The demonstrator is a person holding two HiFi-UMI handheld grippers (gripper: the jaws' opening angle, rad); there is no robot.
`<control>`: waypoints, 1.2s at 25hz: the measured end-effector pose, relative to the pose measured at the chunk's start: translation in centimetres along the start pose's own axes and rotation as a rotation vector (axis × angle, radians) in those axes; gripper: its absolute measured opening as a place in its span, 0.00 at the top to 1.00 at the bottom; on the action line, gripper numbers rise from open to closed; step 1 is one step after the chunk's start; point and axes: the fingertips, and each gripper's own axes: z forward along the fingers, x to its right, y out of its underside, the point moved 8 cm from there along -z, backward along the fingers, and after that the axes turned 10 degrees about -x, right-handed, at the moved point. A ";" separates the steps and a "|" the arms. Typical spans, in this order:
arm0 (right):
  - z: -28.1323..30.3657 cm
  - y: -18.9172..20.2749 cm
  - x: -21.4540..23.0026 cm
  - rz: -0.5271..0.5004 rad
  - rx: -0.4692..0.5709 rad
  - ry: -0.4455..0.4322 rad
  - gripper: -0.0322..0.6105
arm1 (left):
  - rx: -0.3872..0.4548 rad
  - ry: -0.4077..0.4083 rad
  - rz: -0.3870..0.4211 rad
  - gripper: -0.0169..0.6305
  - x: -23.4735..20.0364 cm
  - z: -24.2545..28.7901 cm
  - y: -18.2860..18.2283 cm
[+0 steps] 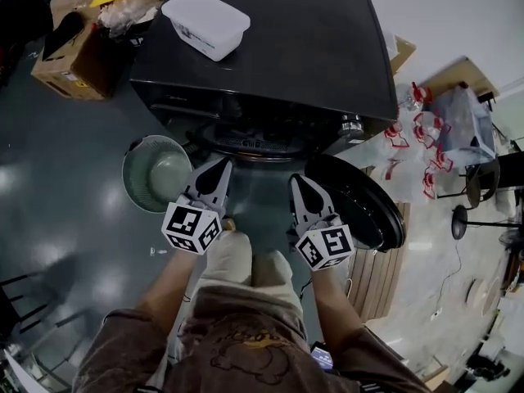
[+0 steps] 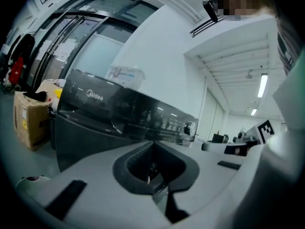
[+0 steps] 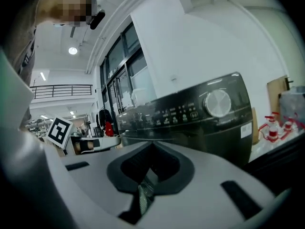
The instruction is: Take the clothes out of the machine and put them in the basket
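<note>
A: Which step is the person on?

B: The very first, by the look of it: the approach. The machine (image 1: 270,47) stands with its door (image 1: 364,207) swung open to the right. Both grippers point level at its front and neither carries anything.

A: And the fingers?

B: Pressed together on both. The left gripper (image 1: 221,167) and the right gripper (image 1: 296,180) each show their fingers closed on nothing, in the head view and in their own views.

A: Where are the clothes?

B: No garment shows. The drum opening (image 1: 254,142) is dark, so they are probably deep inside, just beyond the fingertips and between the two grippers.

A: The basket?

B: The basket (image 1: 125,170) sits on the floor to the left of the opening, just beside the left gripper, with nothing in it.

A: So what next?

B: Likely the fingers must spread, one gripper must reach into the drum, then close on cloth. The opening is low, so the reach has to stay flat.
</note>
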 end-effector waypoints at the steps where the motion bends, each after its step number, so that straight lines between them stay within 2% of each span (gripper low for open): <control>1: 0.9 1.4 0.5 -0.003 -0.001 -0.005 0.95 | 0.004 0.000 0.005 0.96 -0.5 0.8 1.3; 7: 6.4 9.3 3.6 -0.022 0.001 -0.010 0.95 | 0.030 -0.011 0.030 0.96 -3.8 4.7 8.5; 16: 12.8 18.3 8.0 -0.079 0.020 -0.035 0.95 | 0.105 -0.042 0.075 0.96 -7.8 10.6 16.5; 22: 14.3 21.1 9.7 -0.080 0.050 -0.027 0.95 | 0.131 -0.039 0.079 0.96 -8.5 12.3 19.7; 30: 13.2 22.1 10.2 -0.093 0.071 -0.013 0.95 | 0.148 -0.025 0.103 0.96 -7.5 12.3 20.6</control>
